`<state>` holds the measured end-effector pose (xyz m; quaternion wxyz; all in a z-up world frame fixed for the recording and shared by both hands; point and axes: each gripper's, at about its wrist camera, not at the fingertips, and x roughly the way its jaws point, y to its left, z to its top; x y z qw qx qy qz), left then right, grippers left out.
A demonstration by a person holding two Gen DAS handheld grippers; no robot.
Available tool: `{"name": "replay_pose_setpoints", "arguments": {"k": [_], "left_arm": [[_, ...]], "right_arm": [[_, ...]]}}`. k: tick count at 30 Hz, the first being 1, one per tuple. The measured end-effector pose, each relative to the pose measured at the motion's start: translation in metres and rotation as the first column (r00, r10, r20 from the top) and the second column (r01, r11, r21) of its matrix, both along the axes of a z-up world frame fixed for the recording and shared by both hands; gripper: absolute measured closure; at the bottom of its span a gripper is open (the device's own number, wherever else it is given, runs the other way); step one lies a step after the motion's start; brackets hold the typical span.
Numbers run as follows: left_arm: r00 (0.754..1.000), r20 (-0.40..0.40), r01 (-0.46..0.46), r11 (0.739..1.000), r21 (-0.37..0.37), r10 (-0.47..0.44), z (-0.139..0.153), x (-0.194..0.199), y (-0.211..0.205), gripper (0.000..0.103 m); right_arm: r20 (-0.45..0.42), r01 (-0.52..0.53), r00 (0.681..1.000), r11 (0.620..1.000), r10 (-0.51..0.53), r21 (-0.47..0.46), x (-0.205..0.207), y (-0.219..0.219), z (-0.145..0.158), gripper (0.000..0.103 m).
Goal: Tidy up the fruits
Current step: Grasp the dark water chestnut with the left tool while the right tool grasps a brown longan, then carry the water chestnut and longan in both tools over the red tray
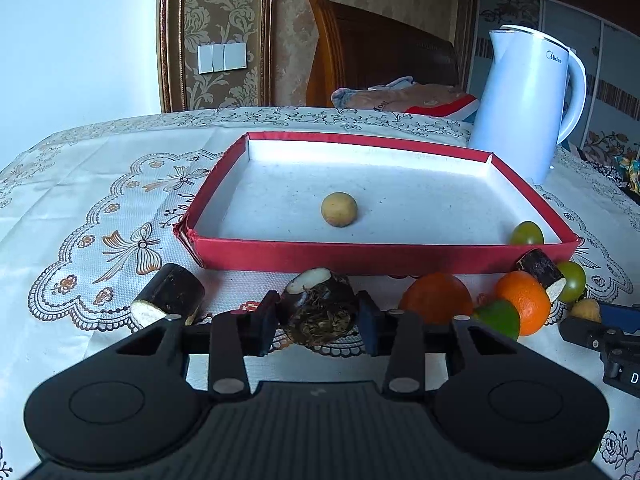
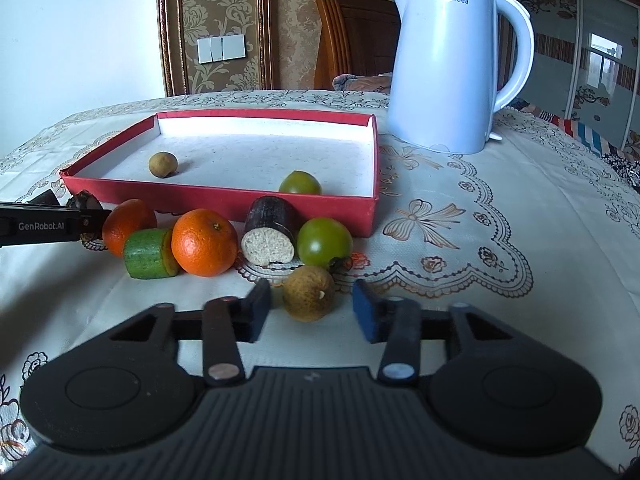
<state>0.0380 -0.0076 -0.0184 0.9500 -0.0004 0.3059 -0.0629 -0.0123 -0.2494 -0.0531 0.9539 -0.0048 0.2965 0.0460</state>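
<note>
My left gripper (image 1: 319, 320) is shut on a dark, rooty sugarcane stump (image 1: 320, 308) in front of the red tray (image 1: 384, 258). The tray holds a longan (image 1: 339, 209) and a green tomato (image 1: 526, 233). My right gripper (image 2: 312, 308) is open, with a brown longan (image 2: 309, 294) lying on the cloth between its pads and a gap on each side. Behind it lie two oranges (image 2: 204, 242), a cucumber piece (image 2: 146, 254), a cut sugarcane piece (image 2: 272, 232) and a green tomato (image 2: 324, 240). Another sugarcane piece (image 1: 170, 296) lies left of the left gripper.
A white electric kettle (image 2: 448, 60) stands behind the tray's right corner. The table wears a white lace-patterned cloth (image 2: 480, 220). A wooden chair back (image 1: 360, 48) with folded cloth on it stands beyond the far edge. The left gripper's finger (image 2: 52, 224) juts in from the left.
</note>
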Motion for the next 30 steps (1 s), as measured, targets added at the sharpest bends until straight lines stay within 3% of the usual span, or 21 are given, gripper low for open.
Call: {"name": "replay_pose_setpoints", "arguments": {"k": [5, 17, 24, 25, 26, 28, 30], "left_arm": [[1.000, 0.001, -0.004, 1.000, 0.004, 0.004, 0.000, 0.000, 0.001, 0.063], [1.000, 0.013, 0.000, 1.000, 0.009, 0.000, 0.001, -0.002, 0.002, 0.063], [1.000, 0.004, -0.012, 1.000, 0.005, 0.012, 0.001, -0.002, 0.003, 0.063], [1.000, 0.004, -0.012, 1.000, 0.003, 0.012, 0.001, -0.002, 0.003, 0.063], [1.000, 0.004, -0.013, 1.000, 0.002, 0.013, 0.001, -0.002, 0.004, 0.063], [1.000, 0.002, -0.012, 1.000, 0.001, 0.012, 0.001, -0.002, 0.004, 0.063], [1.000, 0.001, -0.012, 1.000, 0.000, 0.012, 0.001, -0.002, 0.004, 0.063]], "right_arm": [[0.004, -0.014, 1.000, 1.000, 0.014, -0.002, -0.001, 0.001, 0.000, 0.077], [0.026, -0.009, 1.000, 1.000, 0.008, 0.016, -0.005, -0.002, 0.002, 0.077], [0.088, -0.009, 0.996, 1.000, 0.006, 0.029, -0.013, -0.005, 0.007, 0.077], [0.101, -0.001, 0.995, 0.999, -0.003, 0.037, -0.015, -0.006, 0.008, 0.074], [0.112, 0.006, 0.994, 0.999, -0.011, 0.043, -0.017, -0.008, 0.008, 0.052], [0.140, 0.032, 0.989, 0.999, -0.037, 0.035, -0.021, -0.008, 0.010, 0.021], [0.161, 0.037, 0.986, 0.999, -0.037, 0.005, -0.025, -0.004, 0.012, 0.020]]}}
